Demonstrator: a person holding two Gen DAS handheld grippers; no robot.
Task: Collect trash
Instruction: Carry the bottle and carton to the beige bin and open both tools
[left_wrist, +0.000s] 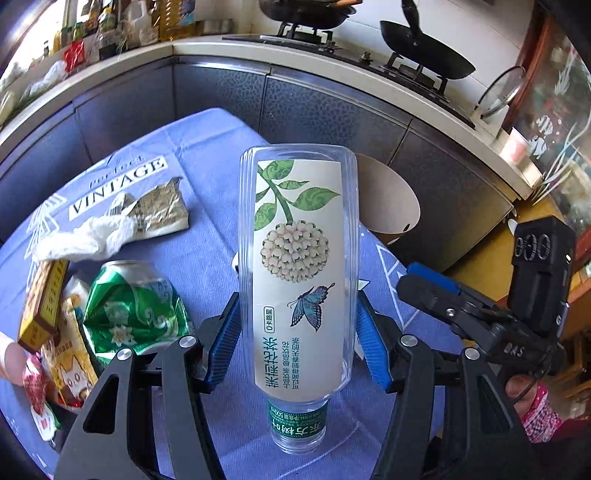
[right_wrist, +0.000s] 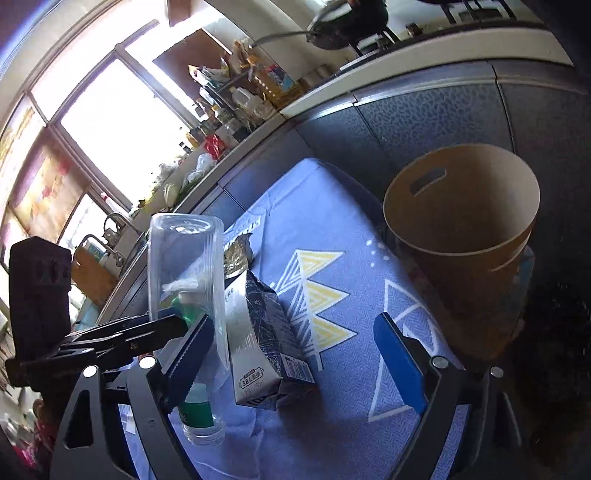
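Observation:
My left gripper (left_wrist: 297, 332) is shut on a clear plastic bottle (left_wrist: 297, 258) with a white flower label, held upside down above the blue tablecloth, neck toward the camera. The bottle also shows in the right wrist view (right_wrist: 184, 280), at the left. My right gripper (right_wrist: 295, 350) is open and empty above the cloth, with a crushed dark milk carton (right_wrist: 266, 343) lying between its fingers. A brown paper bin (right_wrist: 461, 229) stands at the table's far right; in the left wrist view the bin (left_wrist: 391, 199) shows behind the bottle.
On the cloth (left_wrist: 207, 258) to the left lie a crushed green can (left_wrist: 129, 306), a foil wrapper (left_wrist: 159, 210), white crumpled plastic (left_wrist: 85, 236), a yellow box (left_wrist: 42, 302) and snack packets (left_wrist: 70, 369). Kitchen cabinets and a stove with pans (left_wrist: 424, 55) run behind the table.

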